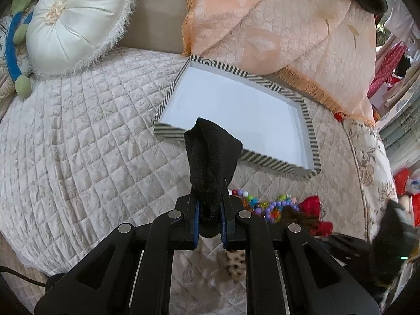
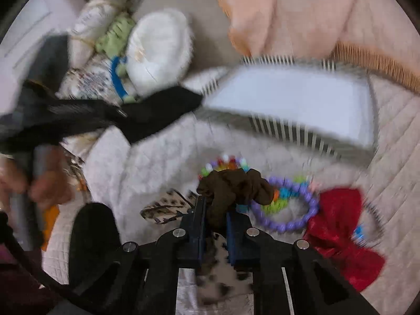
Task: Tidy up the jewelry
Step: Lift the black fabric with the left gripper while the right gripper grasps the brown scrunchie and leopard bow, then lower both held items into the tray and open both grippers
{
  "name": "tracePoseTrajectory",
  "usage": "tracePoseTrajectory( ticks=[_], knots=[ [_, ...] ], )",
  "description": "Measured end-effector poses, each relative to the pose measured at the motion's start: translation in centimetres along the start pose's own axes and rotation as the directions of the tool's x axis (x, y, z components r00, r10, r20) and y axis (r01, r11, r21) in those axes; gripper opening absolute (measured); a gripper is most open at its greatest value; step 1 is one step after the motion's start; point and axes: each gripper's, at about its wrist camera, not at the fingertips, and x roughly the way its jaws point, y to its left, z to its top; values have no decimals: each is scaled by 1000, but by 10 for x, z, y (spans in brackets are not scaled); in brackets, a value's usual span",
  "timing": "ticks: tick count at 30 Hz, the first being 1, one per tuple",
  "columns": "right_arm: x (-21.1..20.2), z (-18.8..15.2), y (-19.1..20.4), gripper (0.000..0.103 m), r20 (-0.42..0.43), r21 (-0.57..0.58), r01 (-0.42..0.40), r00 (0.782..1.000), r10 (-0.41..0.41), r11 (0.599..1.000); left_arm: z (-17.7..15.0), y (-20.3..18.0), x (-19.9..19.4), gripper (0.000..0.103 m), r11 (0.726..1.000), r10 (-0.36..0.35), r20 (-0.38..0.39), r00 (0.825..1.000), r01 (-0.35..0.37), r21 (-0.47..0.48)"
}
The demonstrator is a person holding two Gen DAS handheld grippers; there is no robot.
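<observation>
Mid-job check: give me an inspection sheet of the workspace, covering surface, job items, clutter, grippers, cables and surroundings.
Surface: quilted bedspread, cream.
Job's things: striped tray, nothing in it; purple bead bracelet and multicoloured beads on the quilt in front of the tray; red bow to their right; leopard-print piece.
Clutter: peach fringed throw behind the tray; round white cushion.
Grippers: left gripper shut on black cloth; right gripper shut on brown scrunchie.
Cables: black cable, lower left in the left view.
Surroundings: piled fabrics at right.
</observation>
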Motion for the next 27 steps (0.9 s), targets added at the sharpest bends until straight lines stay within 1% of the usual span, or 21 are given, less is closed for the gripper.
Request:
tracePoseTrajectory(
  ticks=[3, 5, 8, 10, 12, 16, 20, 22, 24, 27],
  knots=[
    [-20, 19, -3, 12, 52, -5, -7, 999, 8, 1000, 9, -3, 1, 11, 1000, -14, 16, 1000, 14, -4],
    [-28, 30, -12, 12, 82, 2, 11, 997, -11, 1000, 16, -8, 3, 11, 1000, -21, 30, 999, 21, 5],
    [-30, 46, -29, 12, 107, 45, 28, 994, -33, 999, 31, -12, 10, 11, 1000, -23, 41, 999, 22, 12],
    [-23, 58, -44, 12, 107, 66, 58, 992, -65, 996, 45, -14, 21, 11, 1000, -24, 42, 999, 24, 10],
    [-14, 66, -59, 12, 94, 78, 90, 991, -98, 993, 58, -15, 34, 11, 1000, -14, 41, 999, 13, 12],
    [6, 82, -88, 12, 52, 125, 130, 989, -137, 984, 81, -15, 67, 11, 1000, 25, 24, 999, -26, 11],
    [29, 90, -114, 12, 10, 176, 142, 989, -146, 974, 96, -9, 106, 11, 996, 83, -12, 996, -83, 11],
    [40, 90, -126, 12, -20, 202, 139, 990, -138, 969, 98, -3, 125, 11, 993, 115, -46, 992, -114, 5],
    [50, 88, -135, 12, -54, 215, 136, 990, -127, 967, 95, 4, 137, 11, 992, 128, -73, 989, -129, -5],
    [55, 81, -144, 12, -97, 213, 145, 987, -127, 966, 87, 9, 145, 11, 990, 137, -104, 985, -138, -2]
  ],
)
